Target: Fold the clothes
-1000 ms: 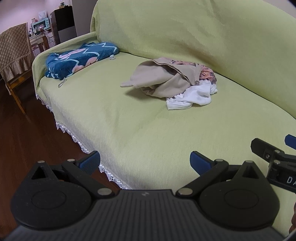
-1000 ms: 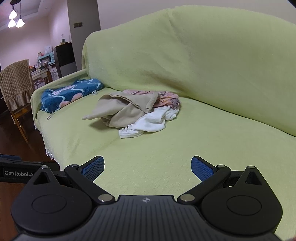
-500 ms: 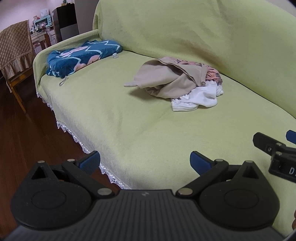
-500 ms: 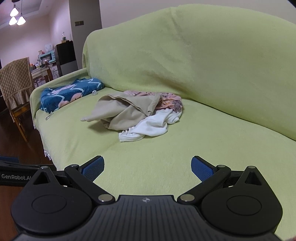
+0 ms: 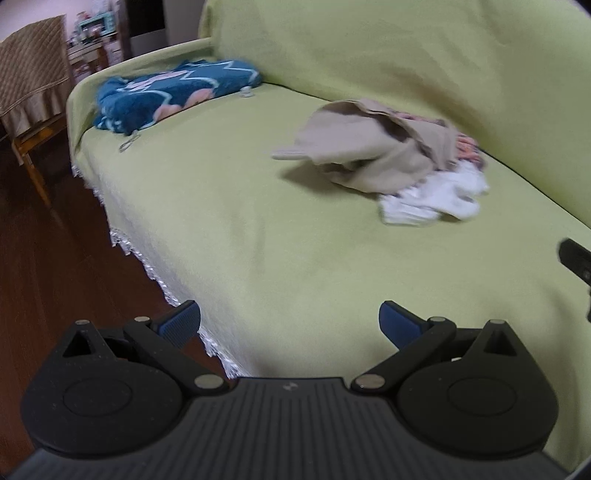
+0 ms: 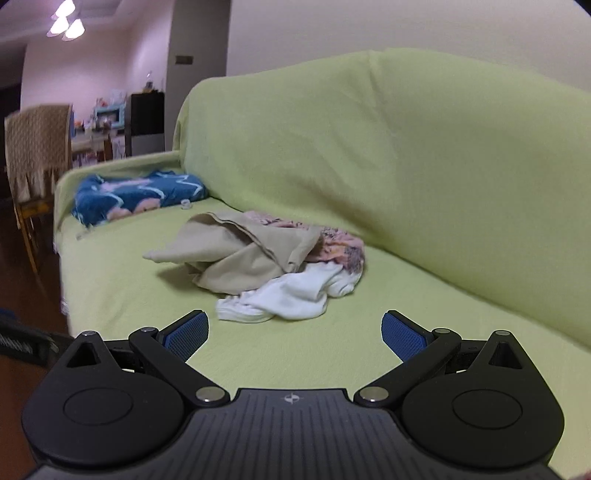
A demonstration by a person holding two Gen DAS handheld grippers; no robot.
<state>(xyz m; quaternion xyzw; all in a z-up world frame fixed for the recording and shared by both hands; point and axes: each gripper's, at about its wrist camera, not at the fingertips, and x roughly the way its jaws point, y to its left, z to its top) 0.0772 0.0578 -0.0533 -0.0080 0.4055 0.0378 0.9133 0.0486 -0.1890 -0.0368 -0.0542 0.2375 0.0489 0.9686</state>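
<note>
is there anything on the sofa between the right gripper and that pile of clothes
Nothing visible. Only bare light green sofa cover lies between the open right gripper and the crumpled white garment at the near edge of the pile, with the beige cloth behind it.

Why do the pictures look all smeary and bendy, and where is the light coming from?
Left wrist view: motion blur smears the blue blanket and white garment, while the left gripper stays sharp. Right wrist view: milder blur on the clothes pile; the ceiling lamp glares white, the fisheye lens bows the sofa, and the right gripper is crisp.
</note>
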